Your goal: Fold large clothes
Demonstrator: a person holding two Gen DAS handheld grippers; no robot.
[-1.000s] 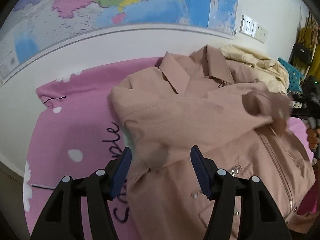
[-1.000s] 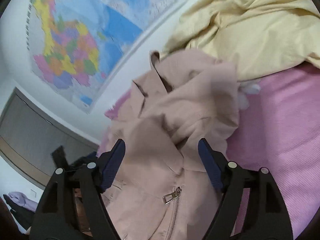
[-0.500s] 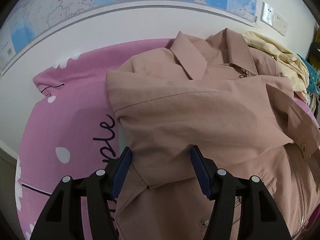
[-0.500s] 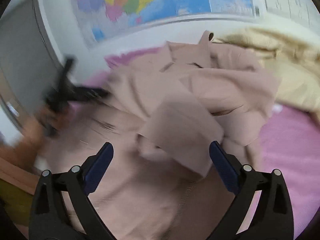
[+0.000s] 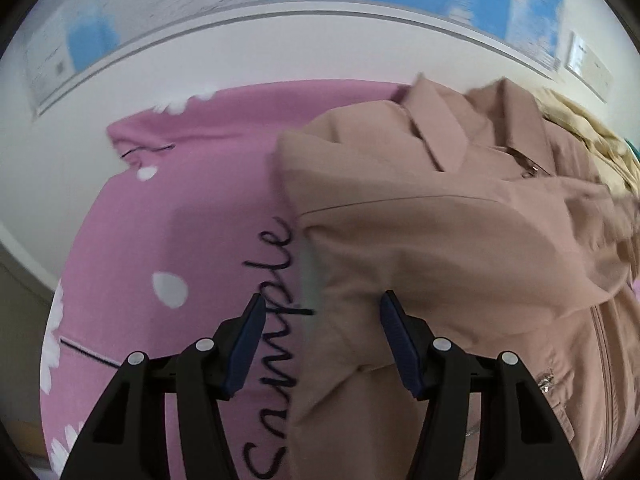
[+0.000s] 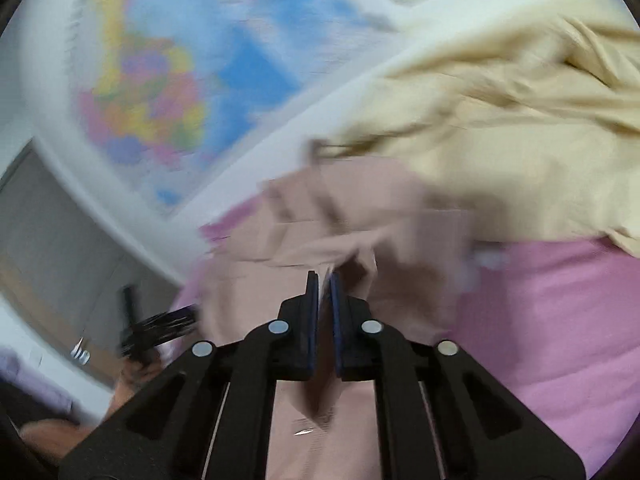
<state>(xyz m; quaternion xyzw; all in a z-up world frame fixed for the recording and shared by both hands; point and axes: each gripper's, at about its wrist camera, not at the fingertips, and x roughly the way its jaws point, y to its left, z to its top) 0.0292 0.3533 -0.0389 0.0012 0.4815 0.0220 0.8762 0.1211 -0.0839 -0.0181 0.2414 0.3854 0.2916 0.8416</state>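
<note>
Jacket [image 5: 460, 248] lies centre-right on pink sheet [image 5: 168, 240], one sleeve already folded across its chest. Your left gripper [image 5: 320, 344] hovers spread over its side edge; right gripper [image 6: 325, 300] is closing, pinching jacket cloth. Most folds remain.

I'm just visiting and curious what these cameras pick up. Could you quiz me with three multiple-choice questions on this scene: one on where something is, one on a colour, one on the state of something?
1. Where does the cream cloth lie?
A. beyond the jacket, by the wall
B. under the pink sheet
C. on the floor

2. What colour is the sheet?
A. green
B. pink
C. grey

3. How does the left gripper stand?
A. clamped on the jacket
B. open
C. out of sight

Answers:
1 A: the cream cloth is heaped behind the jacket.
2 B: the sheet is pink with white flowers.
3 B: the left gripper shows a wide gap above the jacket's edge.
</note>
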